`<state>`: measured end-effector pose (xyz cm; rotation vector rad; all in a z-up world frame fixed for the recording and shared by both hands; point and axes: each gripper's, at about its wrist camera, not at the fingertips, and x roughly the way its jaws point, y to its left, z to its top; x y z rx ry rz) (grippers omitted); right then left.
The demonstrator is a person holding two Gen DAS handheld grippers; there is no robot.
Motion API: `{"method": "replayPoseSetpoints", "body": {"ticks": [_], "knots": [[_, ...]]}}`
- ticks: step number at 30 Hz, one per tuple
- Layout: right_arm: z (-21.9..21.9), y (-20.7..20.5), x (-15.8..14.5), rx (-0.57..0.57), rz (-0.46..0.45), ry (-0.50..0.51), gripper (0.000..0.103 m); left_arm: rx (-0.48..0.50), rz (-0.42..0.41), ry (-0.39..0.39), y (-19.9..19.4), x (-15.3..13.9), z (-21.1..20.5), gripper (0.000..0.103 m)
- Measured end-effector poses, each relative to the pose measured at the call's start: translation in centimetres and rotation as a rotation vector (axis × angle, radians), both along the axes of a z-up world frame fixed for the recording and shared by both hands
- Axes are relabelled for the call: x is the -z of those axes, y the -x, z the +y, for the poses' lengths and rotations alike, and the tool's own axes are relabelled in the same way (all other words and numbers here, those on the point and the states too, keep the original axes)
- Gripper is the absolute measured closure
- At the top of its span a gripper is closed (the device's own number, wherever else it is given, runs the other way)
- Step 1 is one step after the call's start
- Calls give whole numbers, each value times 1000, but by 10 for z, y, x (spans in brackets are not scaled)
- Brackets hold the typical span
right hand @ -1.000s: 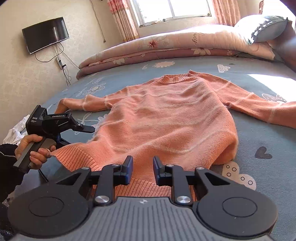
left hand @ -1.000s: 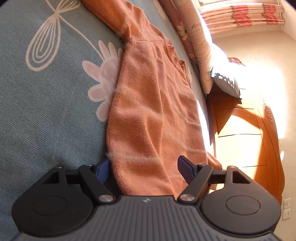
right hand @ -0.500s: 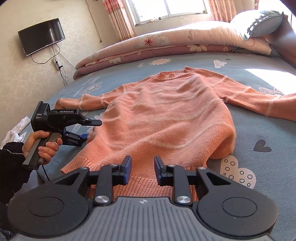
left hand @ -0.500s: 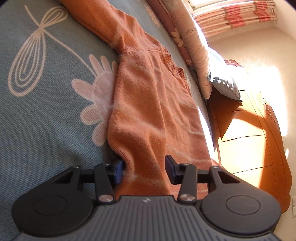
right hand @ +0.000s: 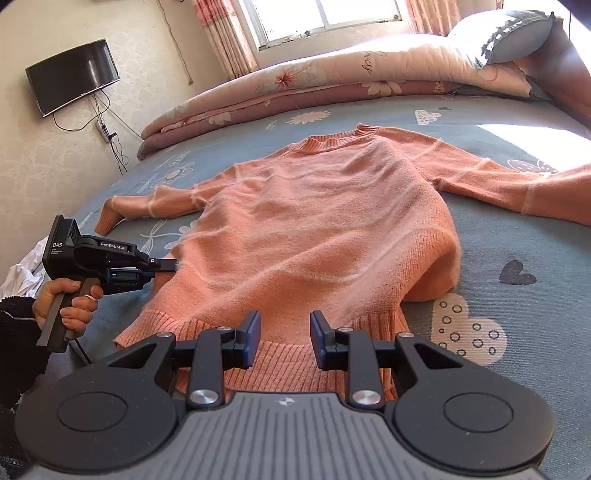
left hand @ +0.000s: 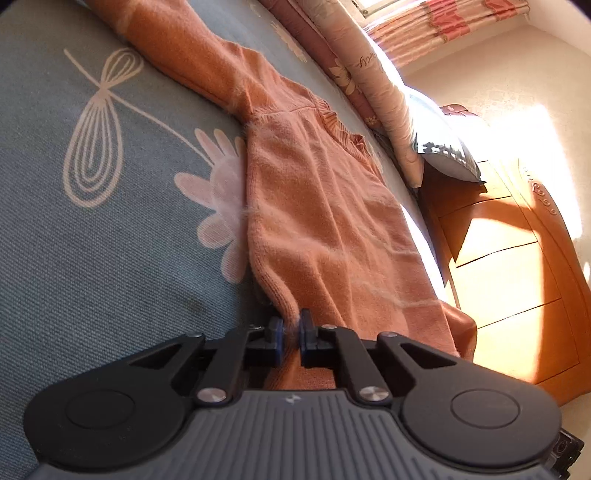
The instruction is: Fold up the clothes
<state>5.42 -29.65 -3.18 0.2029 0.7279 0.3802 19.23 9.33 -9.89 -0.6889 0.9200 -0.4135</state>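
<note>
An orange knit sweater (right hand: 317, 229) lies face up on the blue-grey bedsheet (right hand: 517, 314), both sleeves spread out and the neck toward the far side. My left gripper (left hand: 290, 328) is shut on the sweater's (left hand: 332, 229) side edge near the hem. In the right wrist view that same left gripper (right hand: 162, 264) is seen pinching the sweater's left edge, held by a hand (right hand: 62, 299). My right gripper (right hand: 284, 334) is open, its jaws apart just above the ribbed hem (right hand: 280, 362) at the near middle.
A folded floral quilt (right hand: 332, 85) and a grey pillow (right hand: 517, 33) lie along the far side of the bed. A wooden headboard (left hand: 517, 277) stands at the right of the left wrist view. A wall television (right hand: 72, 81) and white cloth (right hand: 18, 273) are at left.
My left gripper closed from wide open to shut on the sweater's side edge. The right gripper stayed open and shifted slightly over the hem.
</note>
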Motion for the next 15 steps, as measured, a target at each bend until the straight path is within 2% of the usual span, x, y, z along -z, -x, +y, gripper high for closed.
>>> {"method": "replayPoseSetpoints", "body": {"ticks": [2, 8, 12, 15], "knots": [[-3, 0, 0, 10, 0, 2, 70, -12, -18, -65, 3, -10, 1, 98], [-15, 1, -1, 63, -5, -12, 70, -84, -98, -157, 7, -49, 19, 98], [-24, 1, 1, 101, -2, -10, 67, -124, -49, -211, -7, -47, 30, 98], [-31, -2, 5, 138, 9, -14, 66, -152, 22, -260, -16, -25, 37, 97]]}}
